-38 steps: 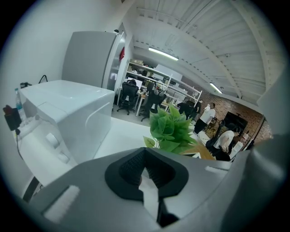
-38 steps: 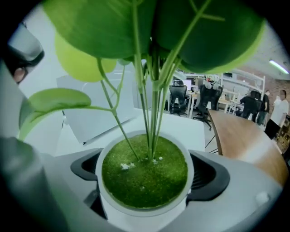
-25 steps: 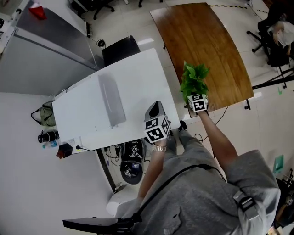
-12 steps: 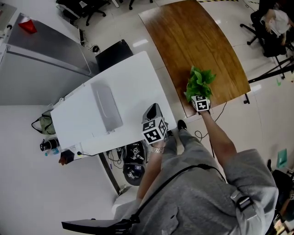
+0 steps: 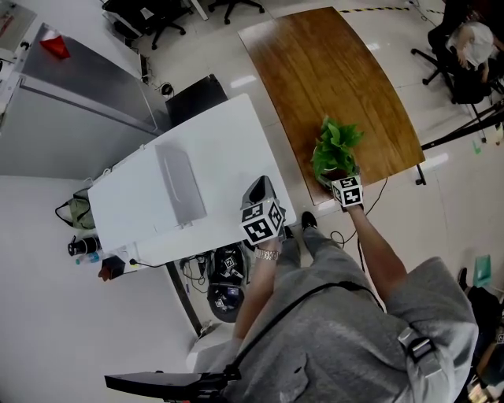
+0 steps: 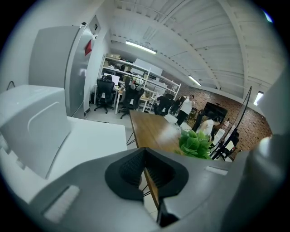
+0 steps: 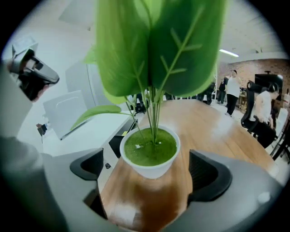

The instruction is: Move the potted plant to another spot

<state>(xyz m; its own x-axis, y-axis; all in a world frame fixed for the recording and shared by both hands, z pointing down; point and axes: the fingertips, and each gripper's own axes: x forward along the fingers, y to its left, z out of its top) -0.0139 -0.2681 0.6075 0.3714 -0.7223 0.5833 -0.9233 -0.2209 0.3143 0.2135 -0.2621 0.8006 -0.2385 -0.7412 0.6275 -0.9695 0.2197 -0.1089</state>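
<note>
The potted plant (image 5: 335, 151), green leaves in a small white pot (image 7: 151, 154), stands upright on the wooden table (image 5: 339, 71) close to its near edge. My right gripper (image 5: 346, 189) is just behind it and open. In the right gripper view its two dark pads (image 7: 206, 174) flank the pot with a gap on each side and touch nothing. My left gripper (image 5: 263, 214) hovers over the near right corner of the white table (image 5: 228, 142). It is shut and empty, its pads (image 6: 144, 168) pressed together. The plant (image 6: 195, 144) shows to its right.
A grey oblong box (image 5: 180, 185) lies on the white table. A tall grey cabinet (image 5: 71, 102) stands at the far left. Office chairs (image 5: 150, 12) and a seated person (image 5: 468, 43) are in the background. Cables and gear (image 5: 224, 275) sit under the white table.
The right gripper has drawn back a little toward the person. The plant now stands apart from it on the wooden table. The left gripper has barely moved.
</note>
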